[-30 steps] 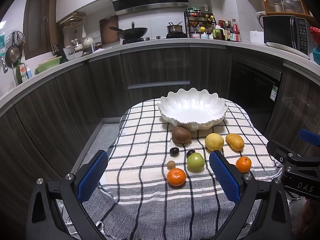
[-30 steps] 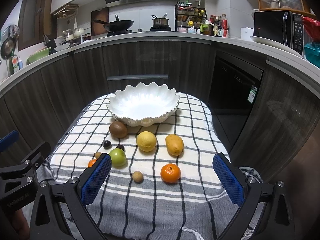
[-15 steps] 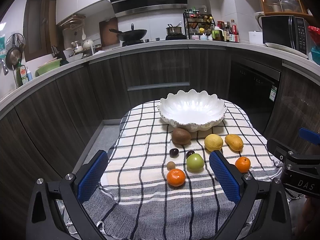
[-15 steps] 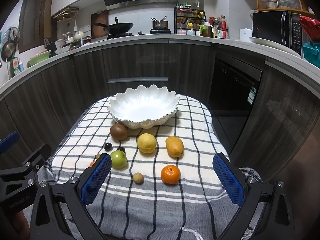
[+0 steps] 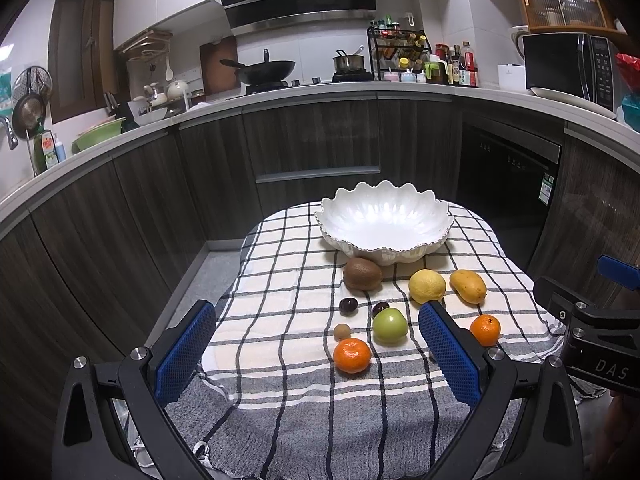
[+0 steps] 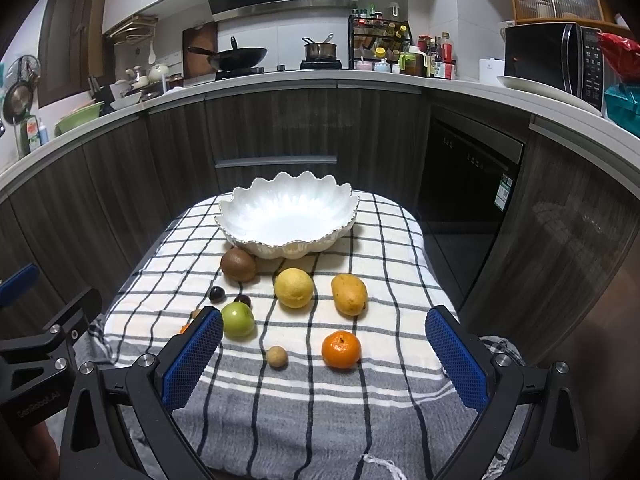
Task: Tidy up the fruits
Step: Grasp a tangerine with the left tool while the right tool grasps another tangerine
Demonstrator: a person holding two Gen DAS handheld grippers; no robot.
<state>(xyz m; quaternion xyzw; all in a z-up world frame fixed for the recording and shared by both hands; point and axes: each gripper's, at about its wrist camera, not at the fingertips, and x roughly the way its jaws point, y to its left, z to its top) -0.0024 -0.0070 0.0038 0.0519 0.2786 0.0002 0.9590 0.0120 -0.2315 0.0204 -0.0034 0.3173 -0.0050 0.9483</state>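
- The scalloped white ceramic bowl [image 6: 286, 220] stands empty at the far end of the black-and-white checked cloth [image 6: 384, 264], so by my judgement the sorting has not begun and the step in hand is choosing a first fruit.
- The left gripper [image 5: 318, 344] hovers low over the near edge of the cloth, its blue-padded fingers [image 5: 186, 354] spread wide apart and holding nothing.
- The right gripper [image 6: 324, 354] hovers likewise, its blue pads [image 6: 456, 364] well apart and empty (each tool shows at the edge of the other's view, side by side).
- All the fruit lies loose on the cloth in front of the bowl: a brown fuzzy kiwi [image 6: 238, 265] just beside the bowl's base, a round yellow lemon [image 6: 294, 287], a yellow-orange mango [image 6: 349, 294], a round green apple [image 6: 237, 320], two small dark plum-like fruits [image 6: 217, 294], and a small tan round fruit [image 6: 277, 357].
- A bright orange tangerine [image 6: 341, 349] lies nearest the right gripper's opening; a second orange tangerine [image 5: 352, 355] lies between the left gripper's pads in its own view.
- The next move likely calls for lowering one gripper over its tangerine, centring the fruit between the pads, and closing gently (round fruit may roll on soft cloth).
- A lift over the bowl's raised, wavy rim would then be needed.
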